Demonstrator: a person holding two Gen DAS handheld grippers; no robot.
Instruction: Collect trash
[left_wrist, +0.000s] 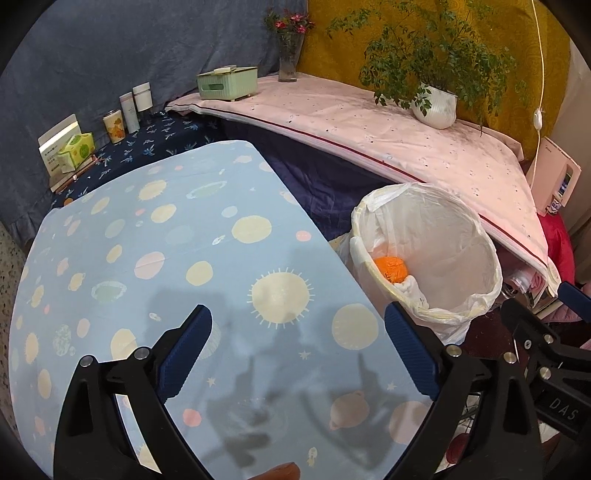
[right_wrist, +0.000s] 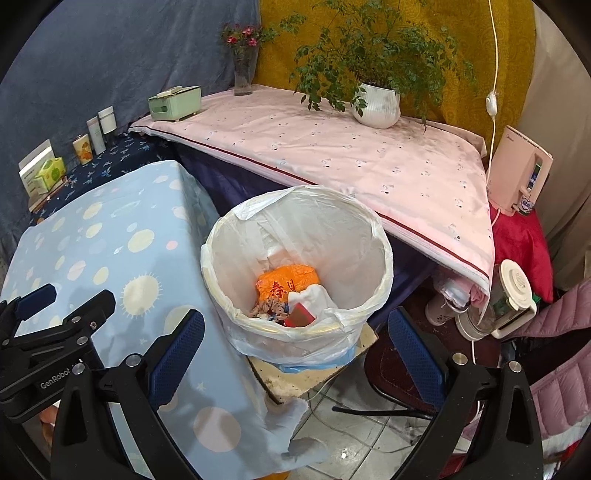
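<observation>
A bin lined with a white plastic bag (right_wrist: 369, 236) stands beside the blue planet-print table (right_wrist: 110, 251). Inside lie an orange crumpled wrapper (right_wrist: 288, 282), white tissue (right_wrist: 314, 299) and other scraps. In the left wrist view the bin (left_wrist: 476, 236) is right of the table (left_wrist: 166, 258), with the orange wrapper (left_wrist: 389, 267) showing. My left gripper (left_wrist: 299, 350) is open and empty above the table's near part. My right gripper (right_wrist: 295, 354) is open and empty, just in front of the bin.
A pink-covered surface (right_wrist: 369, 162) behind the bin carries a potted plant (right_wrist: 376, 105), a flower vase (right_wrist: 243, 79) and a green tissue box (right_wrist: 175, 103). Boxes and bottles (left_wrist: 122, 114) line the far left. A kettle (right_wrist: 513, 291) and a cord (right_wrist: 491, 99) are at right.
</observation>
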